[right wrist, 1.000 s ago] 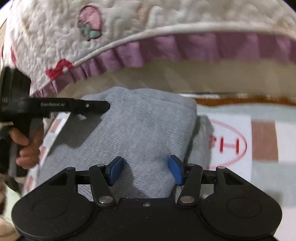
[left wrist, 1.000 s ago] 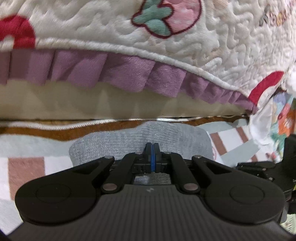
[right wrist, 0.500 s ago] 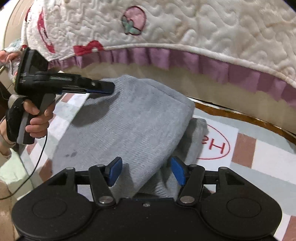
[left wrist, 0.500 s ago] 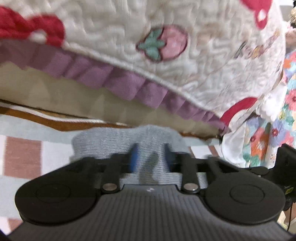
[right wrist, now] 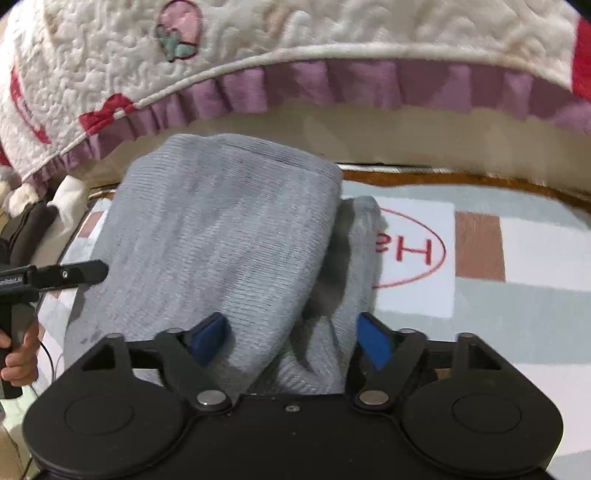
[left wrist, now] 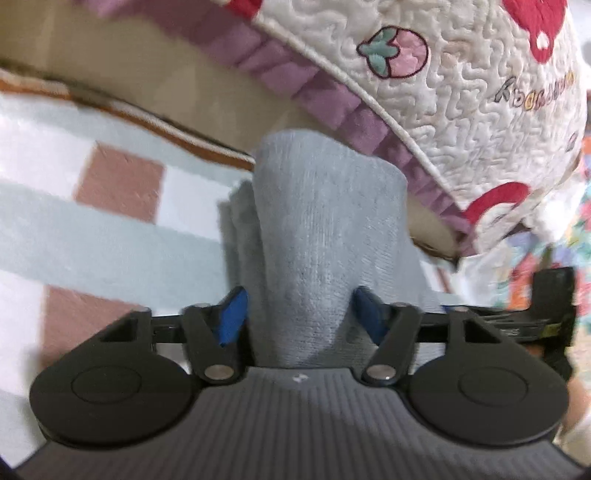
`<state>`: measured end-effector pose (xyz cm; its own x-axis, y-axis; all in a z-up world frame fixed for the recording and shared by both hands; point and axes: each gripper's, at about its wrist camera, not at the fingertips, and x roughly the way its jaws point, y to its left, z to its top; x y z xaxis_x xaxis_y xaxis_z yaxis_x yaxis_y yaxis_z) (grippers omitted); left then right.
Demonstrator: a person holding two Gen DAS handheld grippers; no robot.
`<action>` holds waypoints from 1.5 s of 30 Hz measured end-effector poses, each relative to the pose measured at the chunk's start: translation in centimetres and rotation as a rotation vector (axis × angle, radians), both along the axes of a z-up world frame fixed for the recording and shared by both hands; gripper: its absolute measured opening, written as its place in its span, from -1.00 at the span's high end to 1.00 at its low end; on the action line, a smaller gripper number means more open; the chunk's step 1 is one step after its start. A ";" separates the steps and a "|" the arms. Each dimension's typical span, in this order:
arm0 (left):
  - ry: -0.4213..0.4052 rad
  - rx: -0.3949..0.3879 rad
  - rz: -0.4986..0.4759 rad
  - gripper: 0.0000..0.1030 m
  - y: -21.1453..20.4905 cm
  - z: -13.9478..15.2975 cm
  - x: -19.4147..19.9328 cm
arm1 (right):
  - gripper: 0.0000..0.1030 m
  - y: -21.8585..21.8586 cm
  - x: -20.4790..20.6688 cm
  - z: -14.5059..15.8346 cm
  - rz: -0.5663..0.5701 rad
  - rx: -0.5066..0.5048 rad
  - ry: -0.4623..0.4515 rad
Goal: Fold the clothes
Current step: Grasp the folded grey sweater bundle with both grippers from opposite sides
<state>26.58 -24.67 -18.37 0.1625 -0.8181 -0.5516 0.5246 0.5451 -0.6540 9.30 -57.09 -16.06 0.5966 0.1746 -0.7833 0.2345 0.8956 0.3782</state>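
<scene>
Where a cream quilted bedspread (right wrist: 332, 26) with strawberries and a purple frill overhangs it, a checked rug (right wrist: 517, 295) printed with a red-circled "He" carries the folded grey sweater (right wrist: 221, 236). Both the left gripper (left wrist: 299, 308) and right gripper (right wrist: 290, 338) straddle its near edge, jaws released; the left's have just been closing, the right's opening. The quilt's lettering is unreadable.

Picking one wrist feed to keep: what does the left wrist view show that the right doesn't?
Only the left wrist view shows lettering stitched on the quilt and floral fabric at right. Only the right wrist view shows the red circled print on the mat, the sweater's tucked side fold, and a hand holding the left gripper. Both show the folded grey sweater, the quilt's purple ruffle and the checked mat.
</scene>
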 end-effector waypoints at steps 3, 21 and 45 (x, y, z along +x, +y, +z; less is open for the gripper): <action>-0.138 0.045 -0.047 0.42 -1.2 1.2 -1.2 | -0.63 -1.8 -0.8 -1.7 -0.073 0.174 0.005; -0.237 0.044 -0.021 0.06 -2.2 1.9 -0.6 | 0.90 -3.2 -3.6 0.3 -0.159 0.165 -0.234; -0.024 0.001 -0.024 -0.03 -3.1 0.0 0.3 | -0.65 -2.9 -1.4 -2.7 -0.166 0.238 -0.085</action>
<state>26.87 -27.74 -18.36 0.1563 -0.8212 -0.5489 0.5530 0.5332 -0.6402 7.87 -59.96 -18.78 0.6944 0.2417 -0.6778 0.3287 0.7315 0.5975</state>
